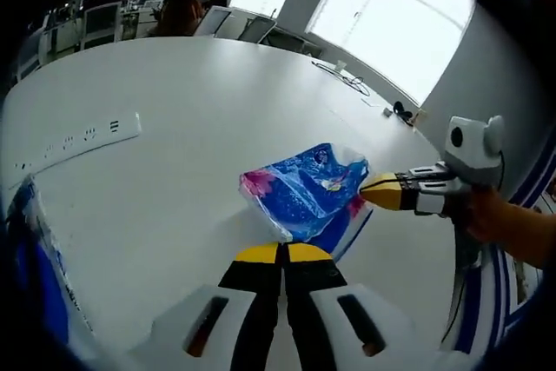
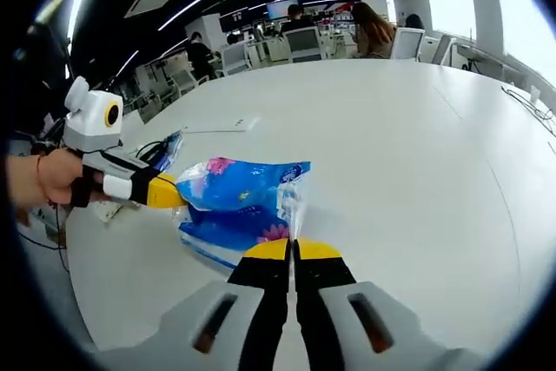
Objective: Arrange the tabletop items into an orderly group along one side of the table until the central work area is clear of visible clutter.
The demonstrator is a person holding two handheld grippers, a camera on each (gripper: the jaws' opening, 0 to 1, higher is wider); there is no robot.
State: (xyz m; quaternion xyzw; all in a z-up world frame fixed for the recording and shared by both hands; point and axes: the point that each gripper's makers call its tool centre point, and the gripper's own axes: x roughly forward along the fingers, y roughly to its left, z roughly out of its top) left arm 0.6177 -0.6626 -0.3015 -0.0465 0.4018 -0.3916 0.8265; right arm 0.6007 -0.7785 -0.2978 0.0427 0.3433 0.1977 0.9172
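Our left gripper (image 1: 281, 252) and right gripper (image 2: 293, 249) both pinch blue pack (image 1: 304, 190) at opposite ends; long axis between us.

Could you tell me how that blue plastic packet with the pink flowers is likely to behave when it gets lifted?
The blue flower-printed plastic packet looks soft and crinkled, so it will probably sag rather than stay flat. Its glossy film may slip. With both the left gripper and the right gripper shut on its edges, it seems light for its size.
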